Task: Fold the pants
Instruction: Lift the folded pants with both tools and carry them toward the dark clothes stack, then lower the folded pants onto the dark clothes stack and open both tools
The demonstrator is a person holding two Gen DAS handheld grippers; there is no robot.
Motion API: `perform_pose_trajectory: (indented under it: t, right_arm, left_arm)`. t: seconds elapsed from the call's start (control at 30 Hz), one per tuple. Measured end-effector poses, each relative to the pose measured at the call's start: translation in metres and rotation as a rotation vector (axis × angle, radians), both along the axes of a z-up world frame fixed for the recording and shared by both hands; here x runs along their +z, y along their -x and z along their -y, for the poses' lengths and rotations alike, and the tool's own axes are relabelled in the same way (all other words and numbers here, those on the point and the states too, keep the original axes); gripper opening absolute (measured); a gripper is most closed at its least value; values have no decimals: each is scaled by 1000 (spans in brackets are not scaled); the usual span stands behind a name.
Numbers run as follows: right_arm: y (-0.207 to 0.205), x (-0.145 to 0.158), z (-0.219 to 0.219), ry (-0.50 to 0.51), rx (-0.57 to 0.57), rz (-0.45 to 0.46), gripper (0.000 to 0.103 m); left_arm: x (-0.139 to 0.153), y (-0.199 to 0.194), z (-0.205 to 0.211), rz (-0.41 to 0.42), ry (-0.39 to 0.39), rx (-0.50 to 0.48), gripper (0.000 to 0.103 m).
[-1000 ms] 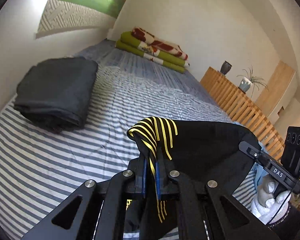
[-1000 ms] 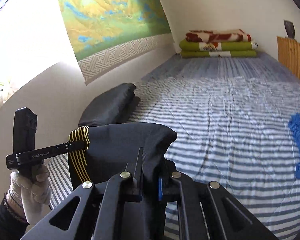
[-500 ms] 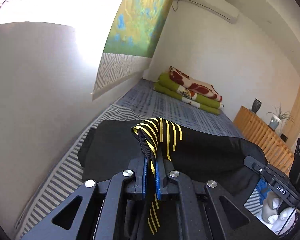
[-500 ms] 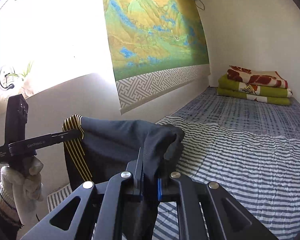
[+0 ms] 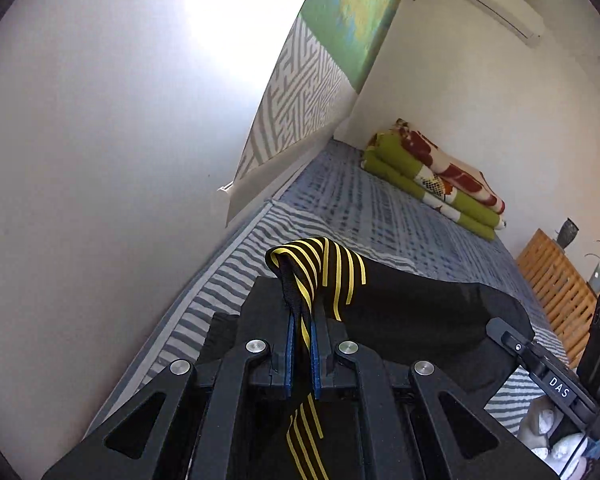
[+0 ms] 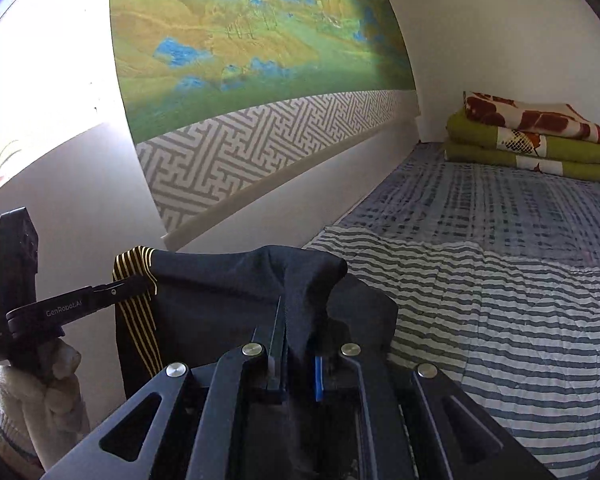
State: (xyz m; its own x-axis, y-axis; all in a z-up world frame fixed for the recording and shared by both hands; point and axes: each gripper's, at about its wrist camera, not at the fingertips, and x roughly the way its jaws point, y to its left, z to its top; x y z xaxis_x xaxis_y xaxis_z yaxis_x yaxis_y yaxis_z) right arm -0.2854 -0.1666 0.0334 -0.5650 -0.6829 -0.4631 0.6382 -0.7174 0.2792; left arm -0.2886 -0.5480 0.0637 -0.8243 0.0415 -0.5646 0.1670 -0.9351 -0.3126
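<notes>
Pants: the black pants [image 5: 420, 304] with yellow stripes hang stretched between both grippers, above the striped bedsheet [image 6: 500, 320] beside the wall.
Left gripper [image 5: 301, 344]: clamped on the yellow-striped edge.
Right gripper [image 6: 298, 352]: clamped on a plain dark fold.
Surroundings: folded green blanket [image 6: 528, 148] at the bed's far end; landscape scroll [image 6: 252, 40] on the wall.

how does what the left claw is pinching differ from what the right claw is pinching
The left claw is shut on the yellow-striped black edge of the black fabric pants, folded flat over its tips. The right claw is shut on a plain dark bunched-up fold, with no stripes. Both are parts of the same garment, held up off the striped bedsheet.
</notes>
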Motion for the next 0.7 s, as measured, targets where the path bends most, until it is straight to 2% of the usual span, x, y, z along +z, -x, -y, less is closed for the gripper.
perform_pose_trajectory:
  t: [0.2, 0.27, 0.33, 0.4, 0.53, 0.6, 0.7]
  right_arm:
    - [49, -42, 22, -48, -28, 79, 8]
    - [58, -53, 31, -104, -33, 96, 10]
    - [68, -62, 39, -174, -47, 108, 21]
    - [76, -64, 37, -228, -86, 114, 32]
    - [77, -54, 13, -157, -119, 124, 32]
    - [68, -47, 5, -137, -143, 82, 32]
    - [54, -41, 6, -89, -60, 77, 32]
  left_arm:
    - [-37, 52, 11, 59, 14, 22, 6]
    - [-51, 68, 13, 94, 43, 56, 7]
    - [-66, 82, 18, 159, 48, 93, 12]
    - [-72, 85, 27, 201, 9, 122, 19]
    - [-54, 63, 36, 101, 9, 151, 27]
    - [-50, 57, 31, 77, -13, 89, 27]
    - [-55, 56, 11, 102, -28, 4, 27]
